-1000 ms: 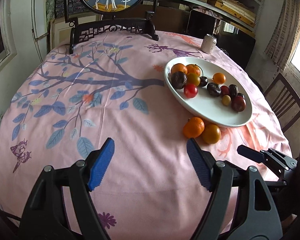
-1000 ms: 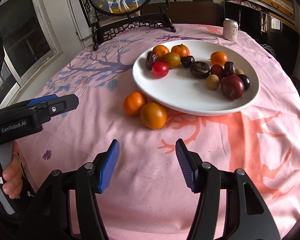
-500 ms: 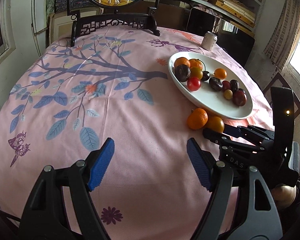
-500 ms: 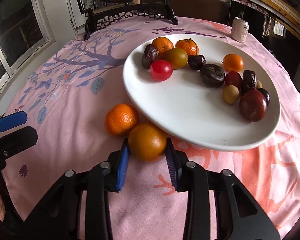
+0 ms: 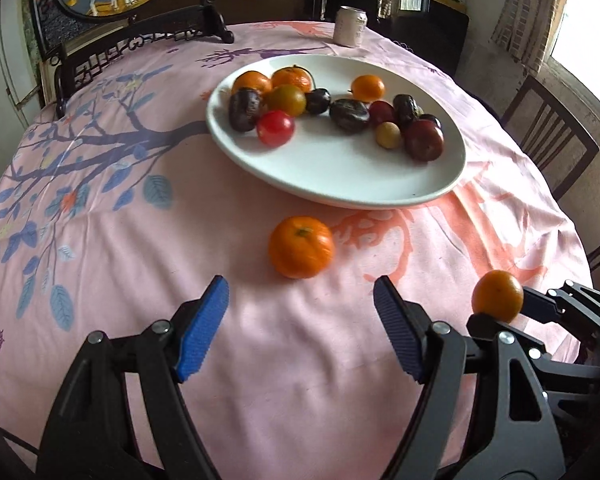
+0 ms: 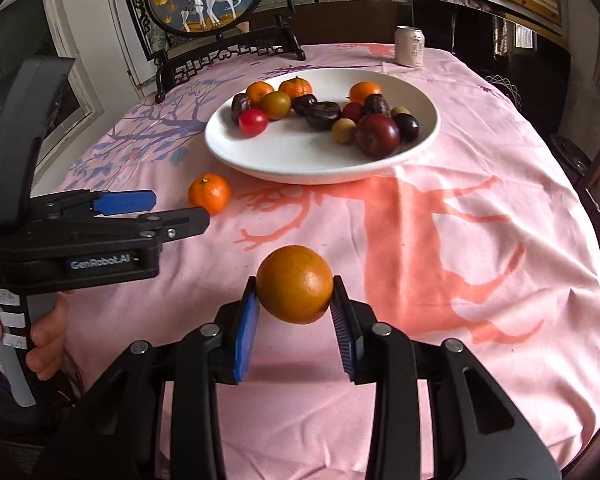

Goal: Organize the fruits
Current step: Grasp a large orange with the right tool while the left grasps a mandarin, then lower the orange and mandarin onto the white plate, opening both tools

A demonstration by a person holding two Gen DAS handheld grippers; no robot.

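Right gripper (image 6: 294, 312): fingers (image 6: 246, 328) clamp an orange (image 6: 295, 284). Left gripper (image 5: 300, 334): fingers (image 5: 200, 334) open and empty, a tangerine (image 5: 301, 247) just ahead on the bench (image 5: 260, 380).

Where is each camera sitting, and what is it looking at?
Left wrist: rides the left hand-held gripper, looking down past its open blue fingers at a tangerine and the fruit plate; the right hand-held gripper shows at right.
Right wrist: rides the right hand-held gripper, shut on an orange; the person's hand shows at left.
Both see tangerine, orange, plate, can.
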